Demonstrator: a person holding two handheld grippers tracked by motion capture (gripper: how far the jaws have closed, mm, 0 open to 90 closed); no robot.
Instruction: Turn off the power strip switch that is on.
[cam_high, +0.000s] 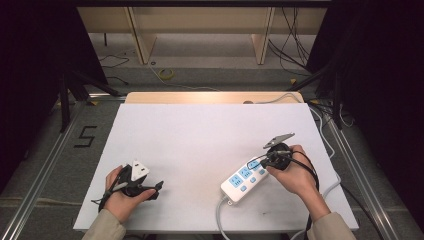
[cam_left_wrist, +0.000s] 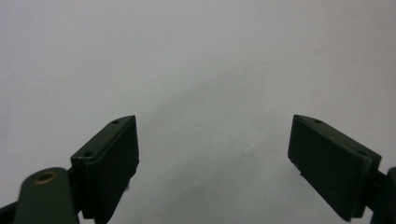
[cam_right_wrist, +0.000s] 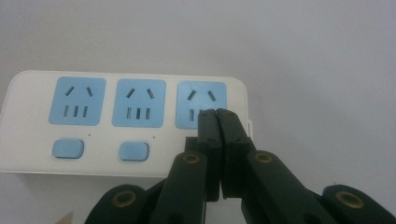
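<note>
A white power strip with three blue sockets and blue switches lies on the white board at the front right. Its cable runs off the front edge. My right gripper is at the strip's far end. In the right gripper view the jaws of my right gripper are shut with nothing between them. Their tips rest over the rightmost socket of the power strip and hide the spot below it. My left gripper sits low at the front left, over bare board. Seen from its own camera, my left gripper stands wide open and empty.
The white board covers most of the table. Metal rails run along both sides. A "5" mark is on the floor at the left. Wooden furniture legs and loose cables lie beyond the far edge.
</note>
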